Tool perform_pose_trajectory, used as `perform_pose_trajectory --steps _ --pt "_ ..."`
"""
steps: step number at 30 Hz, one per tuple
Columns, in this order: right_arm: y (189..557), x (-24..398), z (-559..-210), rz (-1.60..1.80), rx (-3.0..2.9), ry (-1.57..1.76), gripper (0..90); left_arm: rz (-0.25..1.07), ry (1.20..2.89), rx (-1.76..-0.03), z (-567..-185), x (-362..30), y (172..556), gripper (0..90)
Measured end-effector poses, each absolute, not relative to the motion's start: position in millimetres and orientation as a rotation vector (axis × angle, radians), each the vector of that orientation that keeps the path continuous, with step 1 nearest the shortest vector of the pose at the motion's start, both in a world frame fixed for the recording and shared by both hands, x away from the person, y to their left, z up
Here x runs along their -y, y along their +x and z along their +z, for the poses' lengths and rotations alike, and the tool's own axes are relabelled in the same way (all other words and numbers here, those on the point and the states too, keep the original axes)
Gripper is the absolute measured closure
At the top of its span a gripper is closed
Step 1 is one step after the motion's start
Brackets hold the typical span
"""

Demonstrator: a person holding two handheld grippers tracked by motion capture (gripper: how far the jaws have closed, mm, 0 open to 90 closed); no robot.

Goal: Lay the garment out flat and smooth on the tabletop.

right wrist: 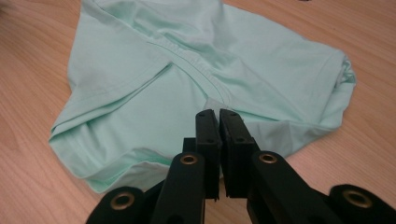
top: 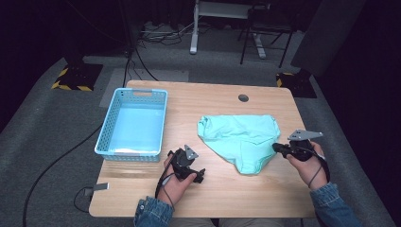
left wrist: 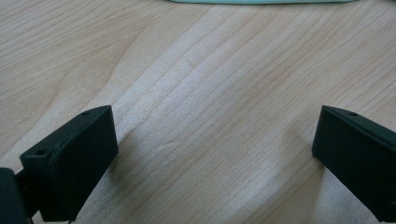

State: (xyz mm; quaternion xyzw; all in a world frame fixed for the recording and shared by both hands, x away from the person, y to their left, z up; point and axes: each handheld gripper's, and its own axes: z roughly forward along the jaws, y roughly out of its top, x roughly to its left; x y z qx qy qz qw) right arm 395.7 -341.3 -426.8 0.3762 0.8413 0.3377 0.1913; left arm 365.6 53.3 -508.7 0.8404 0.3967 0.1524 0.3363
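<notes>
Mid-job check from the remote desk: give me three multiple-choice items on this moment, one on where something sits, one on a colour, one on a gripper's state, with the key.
1. Where does the basket sit on the table?
A. far left part
B. near right corner
C. on the garment

2. What colour is the garment?
A. dark red
B. mint green
C. black

3. How do the jaws of the left hand-held gripper stand?
A. clamped on cloth
B. shut on nothing
C. wide apart over bare wood

Key:
1 A, as the high view puts the blue basket at the table's left, left of the garment.
2 B, since both the high view and the right gripper view show pale mint fabric.
3 C, because the left gripper view shows bare wood between two widely spread jaws.
</notes>
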Motion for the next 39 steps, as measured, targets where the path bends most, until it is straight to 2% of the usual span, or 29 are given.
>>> perform_pose_trajectory --steps 11,14,17,19,24,36,39 --pt "360 383 -432 0.946 -2.301 1.155 88.0 0.395 2.193 -1.033 -509 -53 365 0.1" --pt "352 394 -436 0.957 -2.28 1.197 84.4 0.396 2.193 -1.033 -509 -53 365 0.1" --pt "351 397 -439 0.972 -2.275 1.222 76.7 0.395 2.193 -1.033 -509 -53 365 0.0" --pt "353 393 -441 0.989 -2.279 1.217 69.5 0.396 2.193 -1.033 -509 -53 365 0.1" --pt "359 369 -444 1.006 -2.333 1.136 59.9 0.395 2.193 -1.033 -509 -53 365 0.1" --pt "380 331 -468 0.945 -2.439 1.054 55.0 0.397 2.193 -1.033 -509 -53 365 0.0" --pt "388 327 -474 0.932 -2.448 1.067 50.7 0.401 2.19 -1.037 -509 -53 364 0.1"
